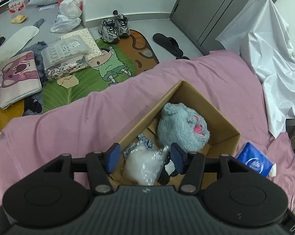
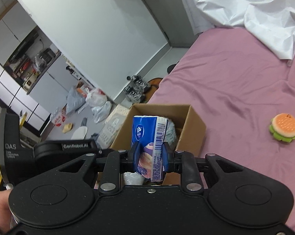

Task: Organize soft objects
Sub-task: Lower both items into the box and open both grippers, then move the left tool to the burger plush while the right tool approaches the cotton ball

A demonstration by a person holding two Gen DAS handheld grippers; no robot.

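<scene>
An open cardboard box (image 1: 223, 121) stands on the pink bed. Inside lie a grey plush toy (image 1: 181, 128), a clear plastic bag of white stuffing (image 1: 145, 164) and a blue-white knitted piece (image 1: 145, 141). My left gripper (image 1: 144, 155) is open and empty just above the bag. My right gripper (image 2: 150, 152) is shut on a blue tissue pack (image 2: 149, 135), held over the box (image 2: 194, 125). The tissue pack also shows at the right in the left wrist view (image 1: 255, 162). A burger-shaped soft toy (image 2: 284, 127) lies on the bed to the right.
A white sheet (image 1: 265, 45) is heaped at the bed's far right. Beyond the bed edge the floor holds a cartoon mat (image 1: 108, 62), sneakers (image 1: 114, 27), a slipper (image 1: 167, 43), packaged bedding (image 1: 67, 56) and plastic bags (image 1: 69, 13).
</scene>
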